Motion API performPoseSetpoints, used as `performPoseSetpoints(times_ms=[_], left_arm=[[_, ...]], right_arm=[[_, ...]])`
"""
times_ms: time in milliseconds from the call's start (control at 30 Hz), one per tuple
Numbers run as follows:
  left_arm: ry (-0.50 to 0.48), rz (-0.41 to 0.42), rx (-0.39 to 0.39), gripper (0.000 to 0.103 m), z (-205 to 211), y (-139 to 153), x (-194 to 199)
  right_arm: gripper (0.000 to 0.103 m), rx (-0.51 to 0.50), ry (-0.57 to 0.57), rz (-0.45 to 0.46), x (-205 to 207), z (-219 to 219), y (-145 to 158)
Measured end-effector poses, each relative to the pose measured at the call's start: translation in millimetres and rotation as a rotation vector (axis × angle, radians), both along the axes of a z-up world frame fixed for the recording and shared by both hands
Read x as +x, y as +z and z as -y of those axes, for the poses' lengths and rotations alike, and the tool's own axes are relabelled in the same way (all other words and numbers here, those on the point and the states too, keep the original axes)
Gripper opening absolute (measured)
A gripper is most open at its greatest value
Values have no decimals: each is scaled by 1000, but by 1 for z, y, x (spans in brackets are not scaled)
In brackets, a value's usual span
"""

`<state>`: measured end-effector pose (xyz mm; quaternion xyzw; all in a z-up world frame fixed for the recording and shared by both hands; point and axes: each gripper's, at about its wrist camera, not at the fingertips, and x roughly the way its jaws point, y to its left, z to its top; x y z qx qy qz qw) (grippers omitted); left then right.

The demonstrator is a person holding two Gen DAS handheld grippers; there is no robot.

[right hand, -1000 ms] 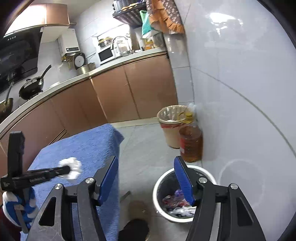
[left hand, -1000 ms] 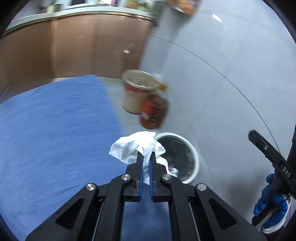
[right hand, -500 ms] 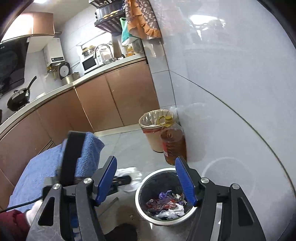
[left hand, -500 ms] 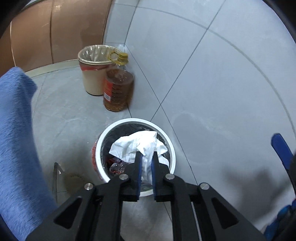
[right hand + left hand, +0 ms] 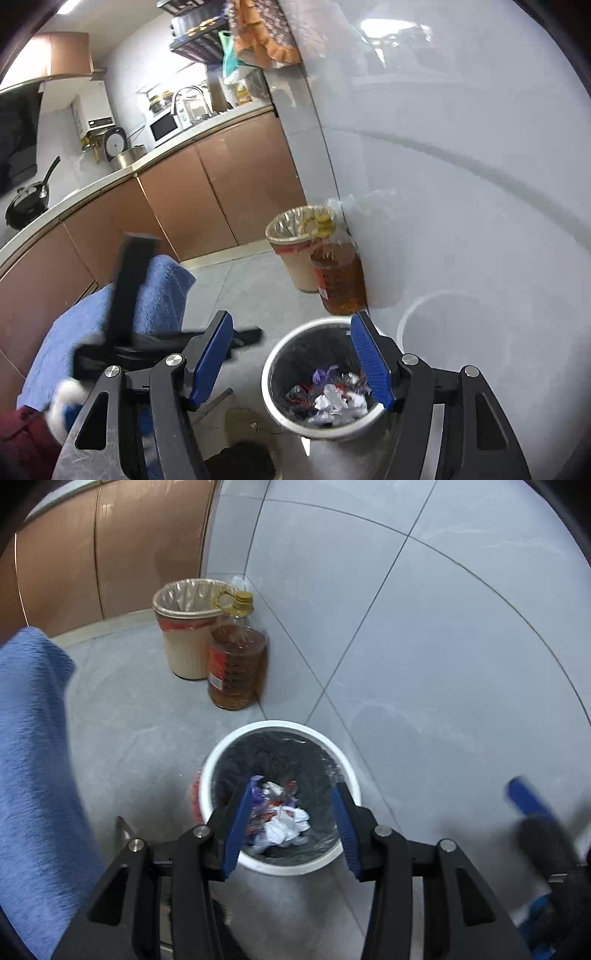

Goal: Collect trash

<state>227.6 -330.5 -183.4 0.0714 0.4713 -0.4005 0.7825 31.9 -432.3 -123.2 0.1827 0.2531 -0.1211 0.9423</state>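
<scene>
Bins first: white-rimmed trash bin [image 5: 279, 738] with dark liner stands on the floor beside the tiled wall, holding mixed wrappers and a crumpled white tissue [image 5: 286, 825]. Beyond it, a beige lined bin [image 5: 184, 635], contents not visible, touches an oil bottle [image 5: 236, 664]. Blue towel [image 5: 33, 757] hangs at left. Left gripper [image 5: 291, 825] is spread wide and empty above the trash bin; the tissue lies below, between its fingers. Right gripper [image 5: 295, 363] is likewise wide apart, holding nothing.
</scene>
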Motion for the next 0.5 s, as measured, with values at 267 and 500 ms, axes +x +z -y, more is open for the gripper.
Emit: performPoseSetpoints(times_ms=[267,500], left_arm=[[61,-74,-107,43,-39,3,17],[122,-40,-133,43,-53,12,20]], right_arm=[[64,184,23,-278,-17,-7,-128],[64,316,62,-536,-28,-11,-239]])
